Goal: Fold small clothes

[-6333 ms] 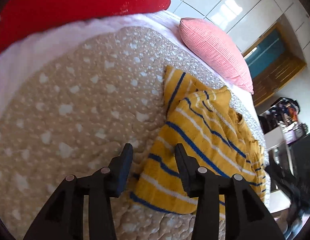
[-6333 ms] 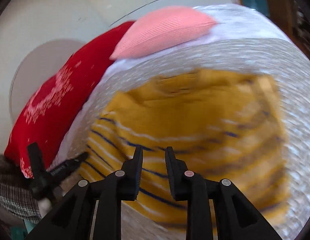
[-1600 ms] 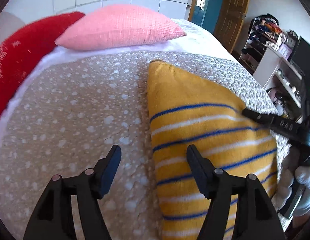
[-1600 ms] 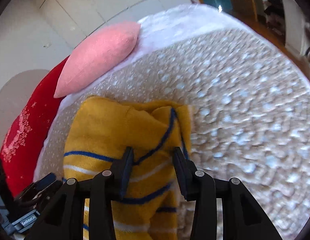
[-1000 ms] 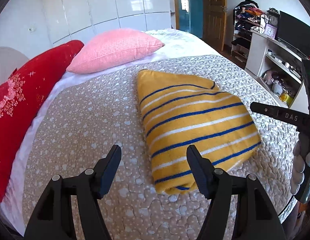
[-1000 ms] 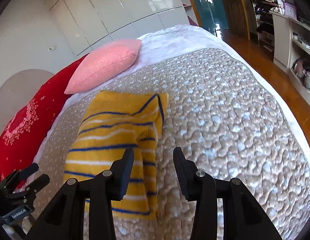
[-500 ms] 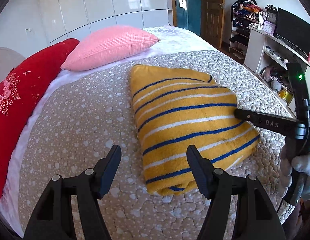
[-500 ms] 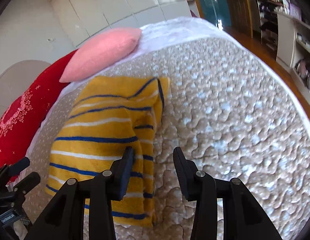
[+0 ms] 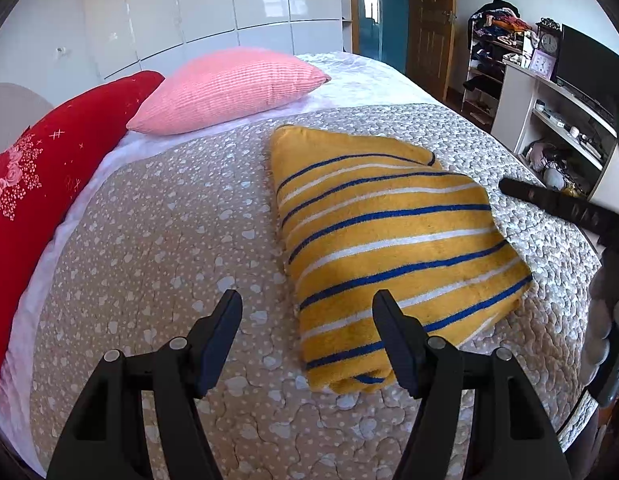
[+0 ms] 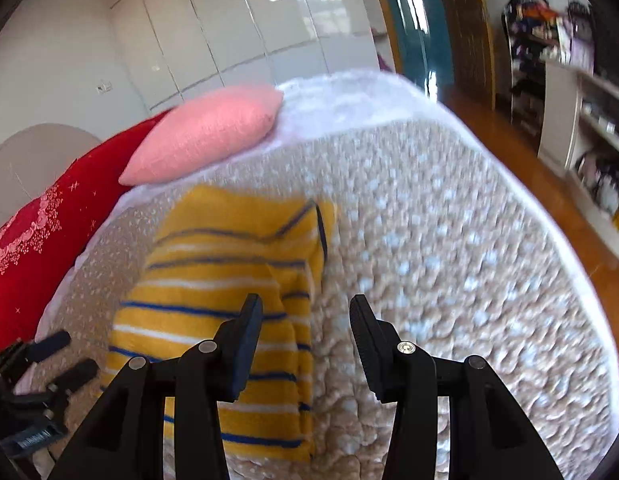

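A yellow garment with blue and white stripes [image 9: 385, 240] lies folded into a compact block on the beige quilted bedspread [image 9: 157, 248]. It also shows in the right wrist view [image 10: 229, 300], a little blurred. My left gripper [image 9: 307, 312] is open and empty, held above the bed near the garment's near left corner. My right gripper [image 10: 305, 316] is open and empty, above the garment's right edge. The right gripper's finger [image 9: 565, 208] shows at the right of the left wrist view, and the left gripper [image 10: 37, 392] at the lower left of the right wrist view.
A pink pillow [image 9: 229, 88] and a red pillow [image 9: 45, 160] lie at the head of the bed. White wardrobe doors [image 9: 213, 12] stand behind. A white shelf unit [image 9: 549, 120] and a wooden floor [image 10: 549, 184] lie past the bed's right edge.
Both grippers have let go of the garment and pulled back from it. It was crumpled several seconds ago and now lies folded. The right gripper's jaws stand wider apart.
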A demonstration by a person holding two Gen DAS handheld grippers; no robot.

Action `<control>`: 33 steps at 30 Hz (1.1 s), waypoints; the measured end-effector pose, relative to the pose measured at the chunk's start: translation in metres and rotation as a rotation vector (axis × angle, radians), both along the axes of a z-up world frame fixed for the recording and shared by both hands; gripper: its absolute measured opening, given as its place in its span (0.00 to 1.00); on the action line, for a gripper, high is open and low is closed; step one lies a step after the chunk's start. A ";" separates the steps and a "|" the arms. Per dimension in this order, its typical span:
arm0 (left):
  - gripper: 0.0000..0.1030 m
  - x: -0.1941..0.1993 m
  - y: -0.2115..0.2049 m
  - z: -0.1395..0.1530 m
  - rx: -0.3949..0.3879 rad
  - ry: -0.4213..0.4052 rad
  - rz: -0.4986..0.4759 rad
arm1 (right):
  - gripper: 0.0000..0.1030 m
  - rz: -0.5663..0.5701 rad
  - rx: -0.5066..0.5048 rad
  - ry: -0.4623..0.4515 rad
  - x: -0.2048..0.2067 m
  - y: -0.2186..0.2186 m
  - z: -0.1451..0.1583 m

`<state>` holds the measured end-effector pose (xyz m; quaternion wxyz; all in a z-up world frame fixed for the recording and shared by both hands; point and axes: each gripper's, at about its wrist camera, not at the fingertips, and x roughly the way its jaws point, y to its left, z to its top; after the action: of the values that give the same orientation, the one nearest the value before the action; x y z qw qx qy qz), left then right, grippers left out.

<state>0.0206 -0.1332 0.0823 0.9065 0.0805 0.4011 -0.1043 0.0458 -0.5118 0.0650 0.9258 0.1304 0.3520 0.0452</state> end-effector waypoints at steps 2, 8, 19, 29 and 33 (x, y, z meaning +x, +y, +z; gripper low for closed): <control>0.65 0.000 0.005 -0.003 -0.010 0.003 0.002 | 0.48 0.009 -0.010 -0.025 0.002 0.007 0.012; 0.65 0.000 0.029 -0.013 -0.102 0.022 0.038 | 0.48 0.088 -0.032 0.011 0.033 0.047 0.020; 0.65 0.000 0.065 -0.041 -0.232 0.057 0.069 | 0.48 0.221 -0.117 0.177 0.145 0.145 -0.002; 0.65 -0.004 0.093 -0.037 -0.324 0.053 0.060 | 0.53 0.165 -0.113 0.203 0.202 0.167 0.005; 0.65 0.002 0.103 -0.042 -0.344 0.071 0.084 | 0.53 0.157 -0.052 0.295 0.238 0.182 -0.015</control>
<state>0.0229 -0.0297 0.0403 0.8956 -0.0966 0.4123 -0.1361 0.2839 -0.3301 0.0497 0.8607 0.0835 0.4944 0.0888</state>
